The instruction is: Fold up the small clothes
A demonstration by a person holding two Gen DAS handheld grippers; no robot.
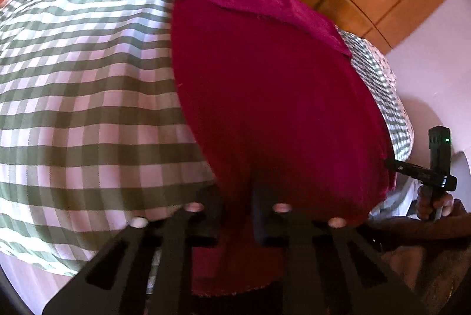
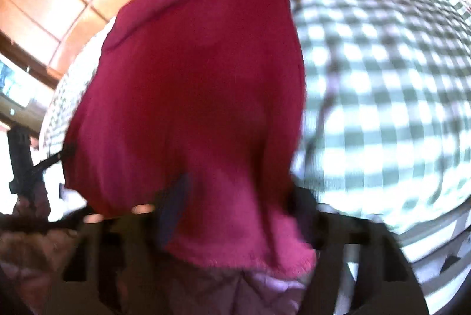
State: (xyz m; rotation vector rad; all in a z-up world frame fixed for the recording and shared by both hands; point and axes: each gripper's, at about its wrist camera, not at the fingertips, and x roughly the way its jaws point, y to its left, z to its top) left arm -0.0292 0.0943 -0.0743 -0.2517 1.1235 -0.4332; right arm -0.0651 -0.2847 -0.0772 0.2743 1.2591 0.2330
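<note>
Both tongs bite the near hem now, left gripper [image 1: 235,209] and right gripper [image 2: 235,214] each clamped on the red garment [image 1: 273,97], which lies on the checked cloth [image 1: 88,85], soft, light and floppy, best pinched at its corners.

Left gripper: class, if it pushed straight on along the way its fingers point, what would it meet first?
The red cloth: the left gripper is already shut on its near edge. Beyond that lies the green checked cover, though depth is unclear.
</note>
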